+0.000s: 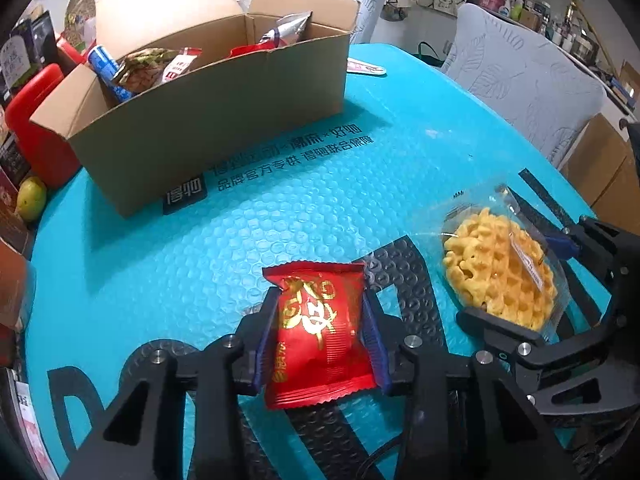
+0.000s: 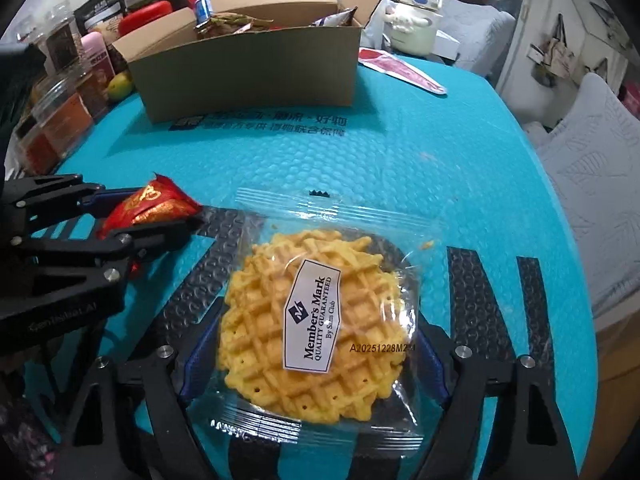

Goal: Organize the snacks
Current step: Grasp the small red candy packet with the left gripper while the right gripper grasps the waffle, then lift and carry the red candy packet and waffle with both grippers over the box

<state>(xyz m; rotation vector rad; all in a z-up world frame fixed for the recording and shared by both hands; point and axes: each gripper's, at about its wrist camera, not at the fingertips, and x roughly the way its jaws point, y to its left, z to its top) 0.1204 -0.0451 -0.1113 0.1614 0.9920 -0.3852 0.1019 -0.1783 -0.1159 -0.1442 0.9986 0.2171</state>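
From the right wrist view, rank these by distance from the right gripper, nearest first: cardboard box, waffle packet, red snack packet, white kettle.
1. Waffle packet: between the right gripper's fingers, on the teal mat.
2. Red snack packet: to the left, in the left gripper.
3. Cardboard box: farther back, left of centre.
4. White kettle: behind the box's right end, at the far table edge.

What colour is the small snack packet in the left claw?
Red with gold lettering, clearest in the left wrist view.

The cardboard box (image 2: 248, 68) hides most of the snacks inside it. Jars (image 2: 60, 120) at the table's left edge are cut off, labels unreadable.
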